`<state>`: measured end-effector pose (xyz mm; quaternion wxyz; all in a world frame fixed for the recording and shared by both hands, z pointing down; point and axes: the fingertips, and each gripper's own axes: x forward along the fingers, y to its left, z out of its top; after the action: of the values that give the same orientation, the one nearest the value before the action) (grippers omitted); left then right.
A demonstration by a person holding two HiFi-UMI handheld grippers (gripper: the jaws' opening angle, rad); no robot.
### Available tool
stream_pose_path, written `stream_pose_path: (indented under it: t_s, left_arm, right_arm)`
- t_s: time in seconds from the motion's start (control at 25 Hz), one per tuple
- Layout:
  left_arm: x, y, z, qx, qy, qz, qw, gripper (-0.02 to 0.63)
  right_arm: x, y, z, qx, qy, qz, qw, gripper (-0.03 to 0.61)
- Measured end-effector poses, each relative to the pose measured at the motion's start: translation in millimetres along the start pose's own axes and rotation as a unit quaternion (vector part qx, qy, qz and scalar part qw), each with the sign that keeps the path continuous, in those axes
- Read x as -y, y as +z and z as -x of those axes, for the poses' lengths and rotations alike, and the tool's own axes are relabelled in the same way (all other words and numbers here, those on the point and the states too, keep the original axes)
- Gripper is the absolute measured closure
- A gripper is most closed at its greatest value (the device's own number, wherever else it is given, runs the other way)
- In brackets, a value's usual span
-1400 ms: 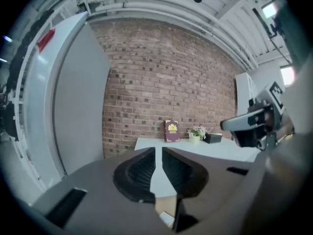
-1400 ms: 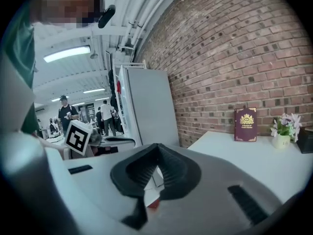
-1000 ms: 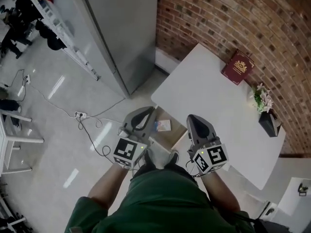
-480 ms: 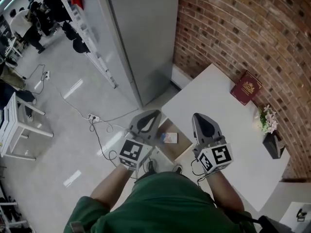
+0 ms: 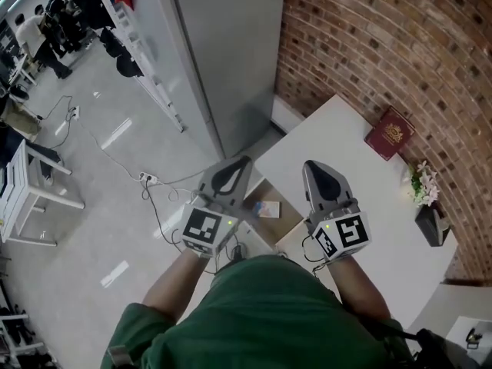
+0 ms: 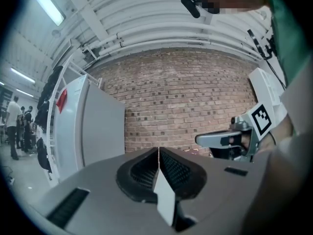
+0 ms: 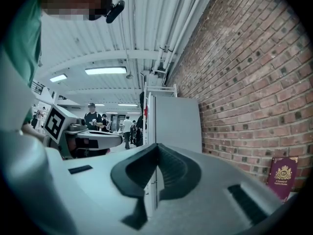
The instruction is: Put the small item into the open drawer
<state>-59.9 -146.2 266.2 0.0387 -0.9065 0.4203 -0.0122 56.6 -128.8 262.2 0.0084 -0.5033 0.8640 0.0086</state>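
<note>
Small item (image 5: 267, 208) lies flat in open drawer (image 5: 288, 220), below and between both grippers. Long axis too small to tell. Left gripper (image 5: 241, 162): fingers pressed together, nothing held. Right gripper (image 5: 310, 166): fingers closed too, empty. Both point level, well above drawer; left looks slightly nearer item. Drawer shows nothing else inside. Worktop (image 5: 346, 152) carries red book (image 5: 394, 133) and plant (image 5: 421, 184) by brick wall. Placing looks done.

A red brick wall (image 5: 369, 44) runs behind a white tabletop (image 5: 361, 183), with a tall grey cabinet (image 5: 223, 44) nearby. The pale glossy floor (image 5: 84, 221) carries cables (image 5: 100, 141) and a power strip (image 5: 147, 179). Tube lights (image 7: 105, 70) glow overhead.
</note>
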Motion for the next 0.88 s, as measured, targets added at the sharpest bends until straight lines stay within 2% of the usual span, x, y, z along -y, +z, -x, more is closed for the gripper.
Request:
stream_pose_path:
  t_s: [0.2,0.4,0.6,0.88]
  left_arm:
    - [-6,-2,-4,0.004,0.020,0.017,0.9997,0.600]
    - [-8,-6,-8,-0.021,0.016,0.027,0.9993,0.600]
    - [-14,-15,-13,-0.028,0.021,0.020,0.9992,0.600]
    - [-22,-20,-18,-0.018,0.026,0.018,0.9993,0.600]
  right_arm:
    - [12,-1,-1,0.005,-0.016,-0.004,1.000,0.575]
    - [14,0,-9,0.002,-0.018,0.006,1.000,0.575]
    - [13,-6,-18,-0.006,-0.014,0.019,1.000,0.577]
    - [15,-14,-25,-0.017,-0.009,0.010,1.000,0.577]
